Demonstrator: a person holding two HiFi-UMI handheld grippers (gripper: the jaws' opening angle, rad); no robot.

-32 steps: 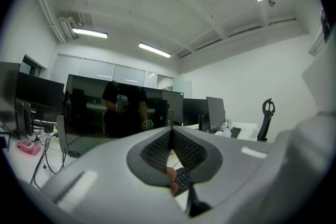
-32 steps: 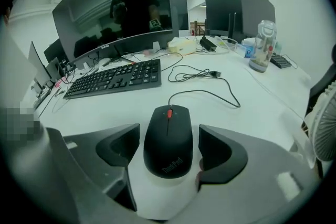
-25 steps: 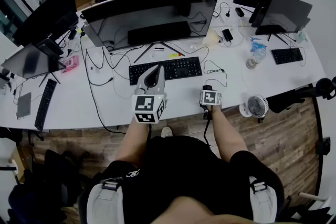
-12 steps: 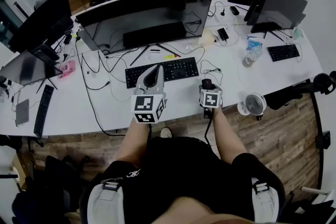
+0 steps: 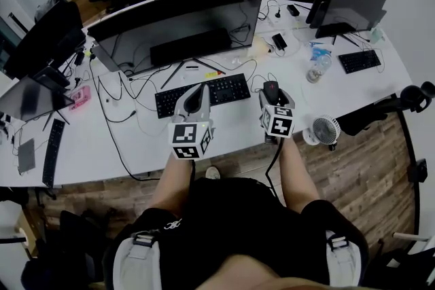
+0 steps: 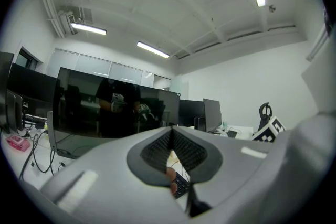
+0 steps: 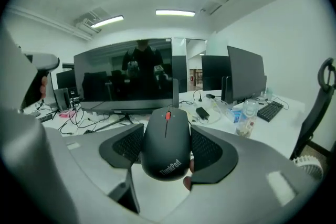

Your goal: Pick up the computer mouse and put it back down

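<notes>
A black computer mouse [image 7: 167, 150] with a red scroll wheel sits between the pads of my right gripper [image 7: 167, 131], which is shut on its sides. In the head view the mouse [image 5: 271, 87] hangs above the white desk [image 5: 136, 139], just right of the black keyboard [image 5: 224, 89], with the right gripper [image 5: 272, 94] tilted a little downward. My left gripper [image 5: 202, 90] hovers level over the keyboard's middle. Its jaws [image 6: 171, 132] meet at the tips with nothing between them.
A wide curved monitor [image 5: 177, 17] stands behind the keyboard, with loose cables [image 5: 122, 88] to its left. A small white fan [image 5: 325, 132] sits at the desk's front edge on the right. A water bottle [image 5: 316, 69] and a phone [image 5: 279, 41] lie further back.
My right gripper has risen from the desk with the mouse in it and tilted up toward level. The left gripper has stayed where it was.
</notes>
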